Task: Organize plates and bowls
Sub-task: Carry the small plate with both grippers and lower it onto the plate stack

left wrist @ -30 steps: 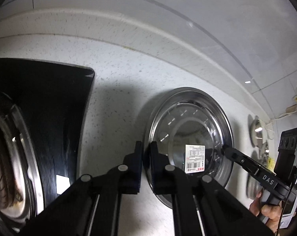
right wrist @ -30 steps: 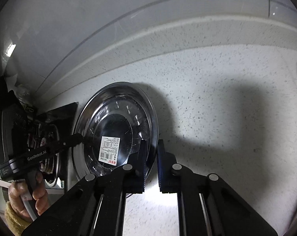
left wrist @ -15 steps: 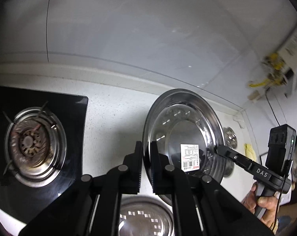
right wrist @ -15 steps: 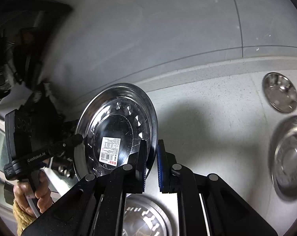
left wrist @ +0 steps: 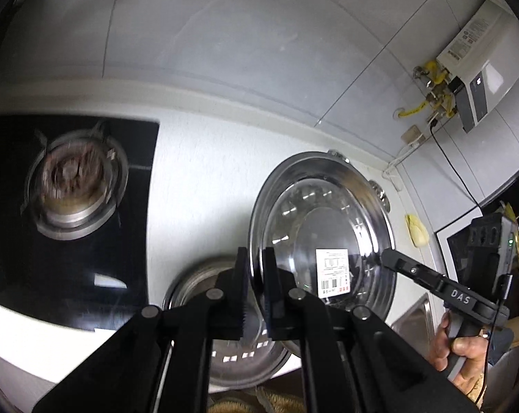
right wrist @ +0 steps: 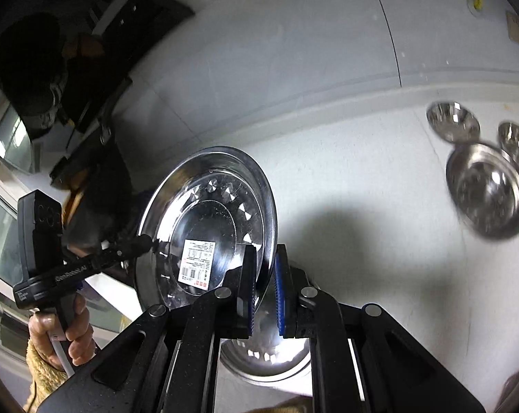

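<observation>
A wide steel plate [left wrist: 323, 227] with a barcode sticker hangs in the air above the speckled counter, gripped on opposite rims. My left gripper [left wrist: 256, 260] is shut on its left rim. My right gripper [right wrist: 263, 258] is shut on the right rim of the same plate [right wrist: 207, 220]. Each view shows the other gripper pinching the far rim, held by a hand. Under the lifted plate a second steel plate [left wrist: 221, 340] lies flat near the counter's front edge, seen also in the right wrist view as the plate [right wrist: 266, 358] below my fingers.
A black gas hob [left wrist: 70, 206] fills the counter's left. At the right rear lie a steel bowl [right wrist: 488, 191] and two smaller bowls [right wrist: 452, 122]. A water heater [left wrist: 479, 58] hangs on the tiled wall. A sink edge [left wrist: 412, 316] shows at the right.
Both grippers have lifted the plate up and back from the counter. The hob, the second plate beneath and the bowls at the right have come into view.
</observation>
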